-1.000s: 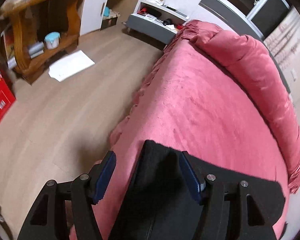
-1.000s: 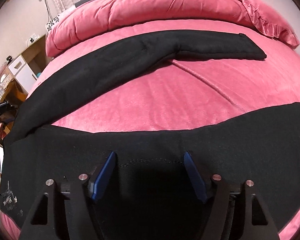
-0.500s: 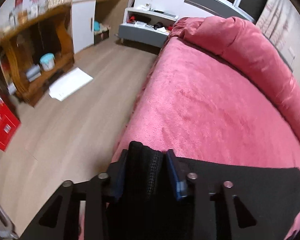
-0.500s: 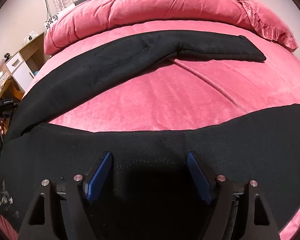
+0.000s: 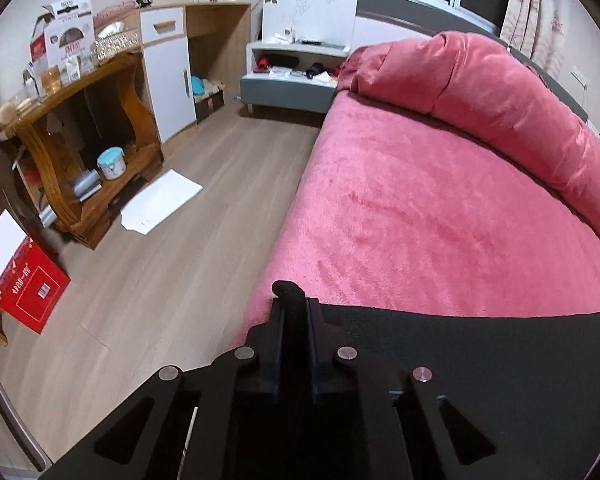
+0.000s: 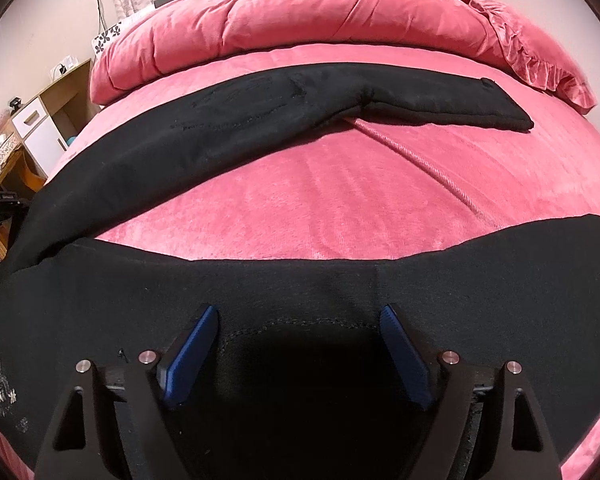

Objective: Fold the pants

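Note:
Black pants point(image 6: 340, 280) lie spread on a pink bed point(image 6: 340, 200). One leg point(image 6: 260, 116) runs across the far side and the other across the near edge. My left gripper point(image 5: 294, 304) is shut on a pinched fold at the pants' point(image 5: 480, 344) left end, by the bed's edge. In the right wrist view it shows at the far left point(image 6: 0, 204). My right gripper point(image 6: 300, 314) hovers over the near leg. Its jaws are opening and the blue pads point(image 6: 194, 344) stand wide of the cloth between them.
A rolled pink duvet point(image 6: 320, 20) lines the head of the bed. Left of the bed is wood floor with a white sheet point(image 5: 160, 204), a wooden shelf point(image 5: 80, 128), a red box point(image 5: 28, 292), a white cabinet point(image 5: 168, 68) and a grey nightstand point(image 5: 288, 88).
My left jaws closed onto the pants' edge, and that gripper lifted and rolled, pulling the cloth up. My right jaws widened slightly over the near leg.

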Tool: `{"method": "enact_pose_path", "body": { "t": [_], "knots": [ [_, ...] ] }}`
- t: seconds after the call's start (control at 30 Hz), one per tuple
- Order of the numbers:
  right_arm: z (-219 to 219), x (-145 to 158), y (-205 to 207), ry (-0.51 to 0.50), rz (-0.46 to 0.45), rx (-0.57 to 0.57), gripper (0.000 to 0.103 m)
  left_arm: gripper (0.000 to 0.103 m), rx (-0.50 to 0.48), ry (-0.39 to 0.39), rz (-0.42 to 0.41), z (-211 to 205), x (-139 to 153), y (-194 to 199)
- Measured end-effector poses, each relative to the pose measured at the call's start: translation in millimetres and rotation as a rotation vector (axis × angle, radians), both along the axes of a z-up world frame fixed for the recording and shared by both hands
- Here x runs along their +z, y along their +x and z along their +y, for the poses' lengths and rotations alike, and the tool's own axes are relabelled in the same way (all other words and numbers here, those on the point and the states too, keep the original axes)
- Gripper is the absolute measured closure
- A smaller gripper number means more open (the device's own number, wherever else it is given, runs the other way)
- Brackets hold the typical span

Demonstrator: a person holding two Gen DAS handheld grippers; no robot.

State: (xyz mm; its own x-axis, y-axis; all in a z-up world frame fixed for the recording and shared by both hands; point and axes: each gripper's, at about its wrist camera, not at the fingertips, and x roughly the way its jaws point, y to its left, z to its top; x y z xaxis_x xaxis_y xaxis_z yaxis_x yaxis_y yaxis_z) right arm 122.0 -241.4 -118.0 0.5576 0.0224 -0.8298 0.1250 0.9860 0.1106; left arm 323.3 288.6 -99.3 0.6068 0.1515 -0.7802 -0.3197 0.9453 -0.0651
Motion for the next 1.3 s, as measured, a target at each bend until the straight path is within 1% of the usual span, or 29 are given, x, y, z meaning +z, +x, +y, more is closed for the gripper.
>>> {"method": "enact_pose_path", "body": {
  "t": [0.13,0.23,0.37,0.5,0.57,0.6,0.63,0.67,0.7,0.77,0.87,0.97,1.0,1.07,1.13,1.17,1.2,1.3],
  "knots": [
    [0.7,-0.7,1.4,-0.006,-0.004,0.002,0.017,0.095,0.003,0.012,-0.053,-6.1,17.1,-16.0],
    [2.4,-1.6,0.9,-0.014,-0.01,0.005,0.016,0.095,0.0,-0.004,-0.107,-10.7,31.4,-35.0],
    [4.4,-1.8,0.5,-0.02,-0.013,0.0,0.015,0.095,-0.04,0.001,-0.163,-23.0,47.6,-76.4],
    [4.6,0.7,2.7,-0.023,0.002,0.007,0.015,0.096,-0.066,-0.003,-0.198,-36.1,52.9,-118.4],
    [3.2,4.5,6.3,-0.025,0.011,0.011,0.016,0.096,-0.075,-0.012,-0.203,-43.2,52.2,-139.9],
    [2.4,8.8,7.0,-0.017,0.006,0.006,0.021,0.097,-0.077,-0.017,-0.205,-46.5,51.2,-150.2],
    [1.5,13.1,8.5,0.003,-0.002,0.004,0.025,0.097,-0.077,-0.024,-0.211,-50.3,49.8,-162.7],
    [1.0,16.3,9.6,0.022,-0.007,0.004,0.025,0.097,-0.079,-0.029,-0.211,-53.4,48.0,-171.7],
    [1.2,22.3,13.2,0.063,-0.016,0.004,0.025,0.097,-0.079,-0.033,-0.211,-56.2,46.1,-178.7],
    [5.6,30.3,21.2,0.111,-0.022,0.015,0.025,0.097,-0.068,-0.061,-0.213,-59.5,39.9,-195.2],
    [20.6,45.1,38.7,0.16,-0.045,0.05,0.025,0.097,-0.032,-0.134,-0.198,-58.7,27.0,-212.6],
    [48.2,63.2,67.1,0.222,-0.068,0.115,0.025,0.097,-0.031,-0.148,-0.175,-61.2,12.3,-225.3],
    [56.7,66.4,76.3,0.24,-0.064,0.138,0.025,0.097,-0.039,-0.143,-0.165,-62.7,7.1,-229.3],
    [80.8,70.9,105.6,0.297,-0.022,0.207,0.025,0.097,-0.057,-0.128,-0.145,-65.1,-1.9,-234.5],
    [99.1,74.2,129.3,0.341,-0.003,0.227,0.025,0.098,-0.058,-0.118,-0.126,-65.5,-9.6,-237.4],
    [107.3,75.1,143.9,0.369,0.007,0.219,0.025,0.098,-0.052,-0.13,-0.118,-63.4,-13.9,-238.9],
    [115.0,75.3,159.3,0.402,0.02,0.201,0.025,0.102,-0.044,-0.134,-0.115,-62.3,-16.1,-239.3],
    [131.4,70.5,191.7,0.491,0.064,0.147,0.025,0.103,-0.009,-0.16,-0.104,-53.7,-21.6,-239.2]
  ]
}}
